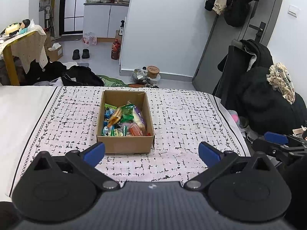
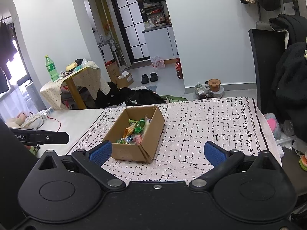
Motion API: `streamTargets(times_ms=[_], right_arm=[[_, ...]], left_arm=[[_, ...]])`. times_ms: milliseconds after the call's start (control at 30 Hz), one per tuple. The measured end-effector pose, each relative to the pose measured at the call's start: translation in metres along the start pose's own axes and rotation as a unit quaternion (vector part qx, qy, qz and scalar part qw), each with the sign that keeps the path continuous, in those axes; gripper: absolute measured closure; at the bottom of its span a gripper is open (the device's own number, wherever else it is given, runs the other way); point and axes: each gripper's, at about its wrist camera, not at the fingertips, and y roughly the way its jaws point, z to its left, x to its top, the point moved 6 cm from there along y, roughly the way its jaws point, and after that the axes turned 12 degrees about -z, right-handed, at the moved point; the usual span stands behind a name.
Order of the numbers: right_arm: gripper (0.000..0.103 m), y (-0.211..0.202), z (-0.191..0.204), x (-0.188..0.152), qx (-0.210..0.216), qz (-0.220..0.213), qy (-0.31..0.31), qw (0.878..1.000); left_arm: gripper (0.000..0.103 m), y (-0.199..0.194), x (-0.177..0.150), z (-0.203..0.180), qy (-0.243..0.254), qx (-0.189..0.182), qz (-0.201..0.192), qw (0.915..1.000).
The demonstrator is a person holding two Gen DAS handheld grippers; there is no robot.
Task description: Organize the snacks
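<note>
Left wrist view: left tool [image 1: 151, 154] at lower centre, blue pads spread wide, holding nothing. Cardboard box [image 1: 125, 143] just above, centre frame, on a patterned cloth [image 1: 191, 118] covering a bed; box open-topped, long axis running away from the tool, near short wall almost between the pads. Snacks [image 1: 124, 120] piled inside, mixed green, orange and blue wrappers; none seen loose on the cloth. Right tool [image 1: 276, 138] partly visible at right edge, state unreadable from here. Right wrist view: right tool [image 2: 157, 152] at lower centre, pads likewise spread, empty. Same cardboard box [image 2: 134, 153] left of centre, turned corner-on, near corner just beyond the left pad; snacks [image 2: 134, 132] visible within. Part of the left tool body [image 2: 40, 137] at left edge. Judged: box straight ahead of the left tool and off to the left of the right, so left hand better lined up for any reach into it.
</note>
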Motion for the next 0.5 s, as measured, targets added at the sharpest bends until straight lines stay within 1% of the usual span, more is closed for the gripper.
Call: streamTargets(times_ms=[500], right_arm=[[0.000,-0.0011,0.0009,0.0003,-0.007,0.001,-0.008,1.000]], left_arm=[[0.000,-0.0026,0.0022,-0.0001,0.004,0.003,0.003,1.0000]])
